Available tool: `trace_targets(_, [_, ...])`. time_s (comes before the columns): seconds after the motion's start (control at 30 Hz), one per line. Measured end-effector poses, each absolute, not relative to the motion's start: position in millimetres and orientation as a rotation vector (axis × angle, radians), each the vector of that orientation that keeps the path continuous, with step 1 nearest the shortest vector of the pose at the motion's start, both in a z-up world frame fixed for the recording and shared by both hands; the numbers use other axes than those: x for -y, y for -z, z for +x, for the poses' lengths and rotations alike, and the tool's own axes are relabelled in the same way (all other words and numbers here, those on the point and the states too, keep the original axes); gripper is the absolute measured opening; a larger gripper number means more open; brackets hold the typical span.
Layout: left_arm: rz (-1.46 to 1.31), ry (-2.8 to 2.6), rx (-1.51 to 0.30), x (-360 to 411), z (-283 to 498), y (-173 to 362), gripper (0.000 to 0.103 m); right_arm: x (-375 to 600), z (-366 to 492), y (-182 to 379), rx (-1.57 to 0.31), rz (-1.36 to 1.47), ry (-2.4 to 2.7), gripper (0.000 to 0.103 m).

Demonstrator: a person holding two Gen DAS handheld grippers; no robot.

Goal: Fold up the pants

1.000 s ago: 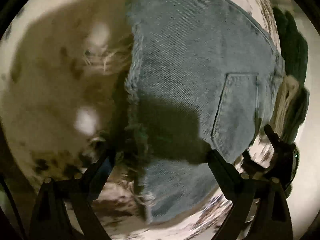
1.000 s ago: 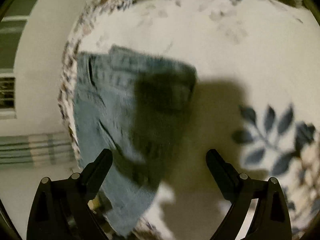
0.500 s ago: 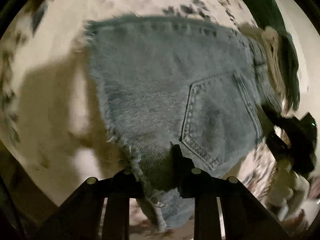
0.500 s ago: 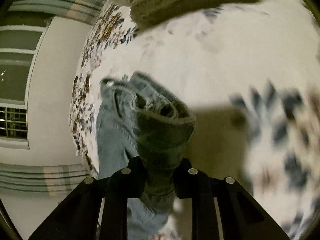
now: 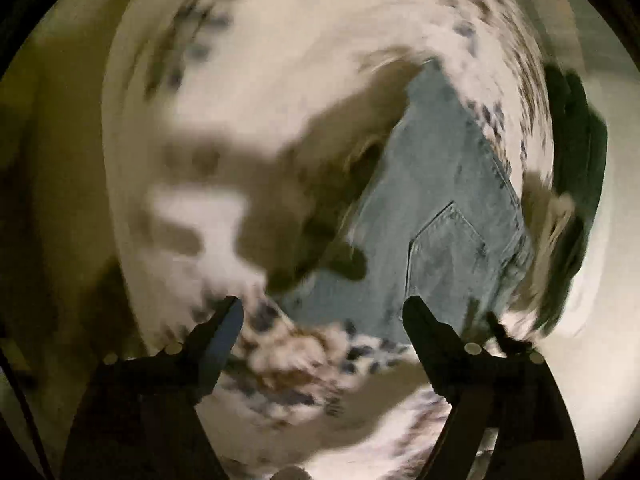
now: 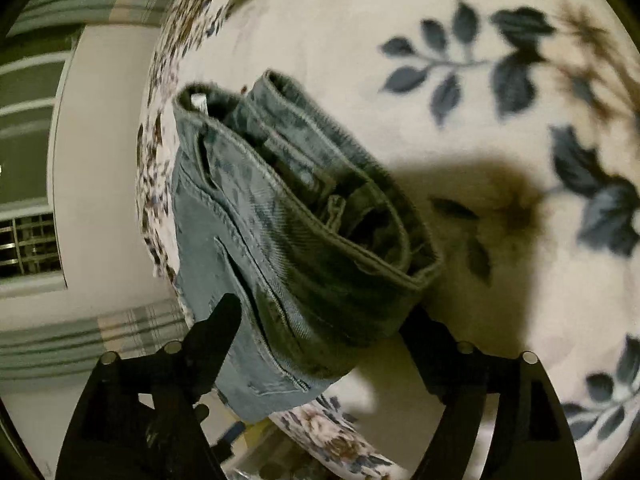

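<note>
The pants are light-blue denim shorts point(image 5: 436, 216) lying folded on a floral bedspread point(image 5: 280, 80), back pocket up, near the bed's edge. In the right wrist view the shorts point(image 6: 288, 232) show their folded waistband end, layers stacked. My left gripper point(image 5: 322, 320) is open and empty, held just short of the shorts' near edge; the view is blurred by motion. My right gripper point(image 6: 320, 320) is open, its fingers either side of the waistband fold, not clamping it.
The white bedspread with blue leaf print point(image 6: 500, 80) spreads to the right. The bed's edge and floor point(image 6: 100, 200) lie to the left. A dark green garment point(image 5: 576, 184) lies beyond the shorts. A striped cloth point(image 6: 80, 340) shows at lower left.
Both grippers were open, shut on the shorts half a second ago, and are now open again. The left gripper has pulled back and swung; the shorts lie released.
</note>
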State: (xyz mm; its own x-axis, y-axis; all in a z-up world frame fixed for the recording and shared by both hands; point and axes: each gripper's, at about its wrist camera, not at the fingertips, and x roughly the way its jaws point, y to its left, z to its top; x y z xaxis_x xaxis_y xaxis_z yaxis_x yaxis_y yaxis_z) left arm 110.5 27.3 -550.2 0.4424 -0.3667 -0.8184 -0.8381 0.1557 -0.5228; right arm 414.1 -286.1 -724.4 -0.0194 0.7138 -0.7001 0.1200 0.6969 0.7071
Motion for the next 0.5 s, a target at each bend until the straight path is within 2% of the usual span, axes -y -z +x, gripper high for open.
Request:
trace_targets(0.2, [-1.754, -0.432, -1.042, -8.0, 127.4, 608.9, 0.082, 269.4, 427.7, 738.1, -1.557, 0.707, -0.580, 0.088])
trace_targets(0.37, [-1.761, -0.456, -0.987, -17.2, 157.5, 614.7, 0.080, 270.1, 428.7, 741.6, -1.528, 0.778, -0.604, 0.086])
trace_targets(0.4, [-1.734, -0.456, -0.982, -17.8, 161.0, 610.3, 0.064, 268.5, 428.5, 741.3, -1.515, 0.785, -0.614, 0.072])
trace_targets(0.43, [-1.671, -0.458, -0.990, -18.4, 165.8, 601.9, 0.053, 269.3, 425.9, 742.1, -1.518, 0.776, -0.612, 0.051])
trace_targets(0.47, [-1.630, -0.452, -0.994, -18.8, 168.4, 596.9, 0.038, 272.9, 422.5, 744.5, -1.514, 0.797, -0.605, 0.043])
trace_targets(0.5, [-1.593, -0.436, -0.992, -17.8, 171.6, 592.7, 0.031, 273.3, 417.9, 744.7, -1.509, 0.828, -0.605, 0.037])
